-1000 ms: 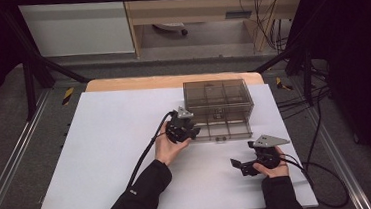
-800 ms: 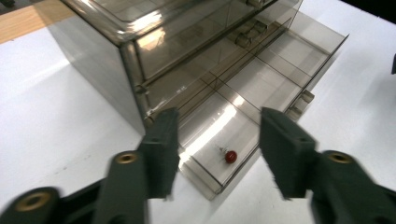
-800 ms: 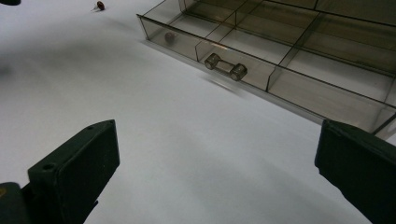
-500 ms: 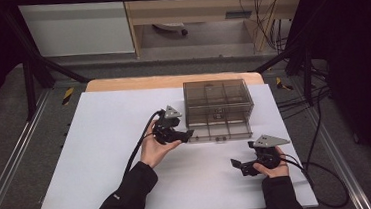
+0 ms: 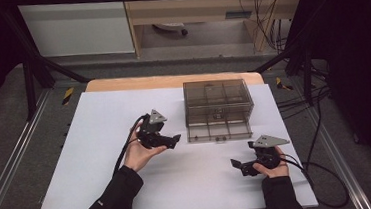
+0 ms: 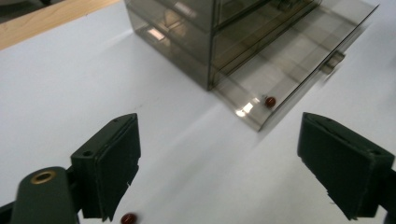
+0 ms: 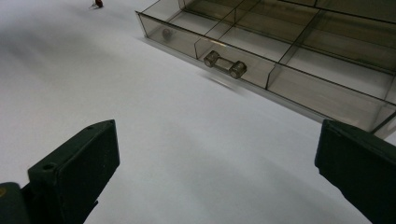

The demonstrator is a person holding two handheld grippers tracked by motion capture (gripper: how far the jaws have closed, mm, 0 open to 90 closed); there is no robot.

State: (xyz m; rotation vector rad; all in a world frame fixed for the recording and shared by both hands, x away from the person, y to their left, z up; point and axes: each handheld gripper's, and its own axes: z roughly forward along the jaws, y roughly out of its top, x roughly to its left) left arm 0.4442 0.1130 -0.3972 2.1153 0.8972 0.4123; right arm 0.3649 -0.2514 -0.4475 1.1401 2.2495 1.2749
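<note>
A smoky clear drawer cabinet [image 5: 217, 101] stands at the table's back middle, its bottom drawer [image 5: 218, 131] pulled out. A small red bead [image 6: 270, 101] lies in that drawer's front corner compartment, seen too as a dim bead [image 7: 166, 32]. Another red bead [image 6: 128, 218] lies on the white table beside my left jaw. My left gripper [image 5: 175, 139] [image 6: 218, 140] hovers left of the drawer; its jaws have just been opening and hold nothing. My right gripper [image 5: 236, 164] [image 7: 218, 135] rests open near the front edge, pointed at the drawer handle [image 7: 225, 64].
The white table top [image 5: 102, 156] stretches wide to the left and front of the cabinet. A bare wooden strip [image 5: 131, 83] runs along the back edge. Cables [image 5: 319, 174] trail off the right side. A tiny red object [image 7: 98, 3] lies on the table left of the drawer.
My left gripper has drawn back to the left, away from the drawer's corner, and its jaws have spread apart. The right gripper has stayed where it was.
</note>
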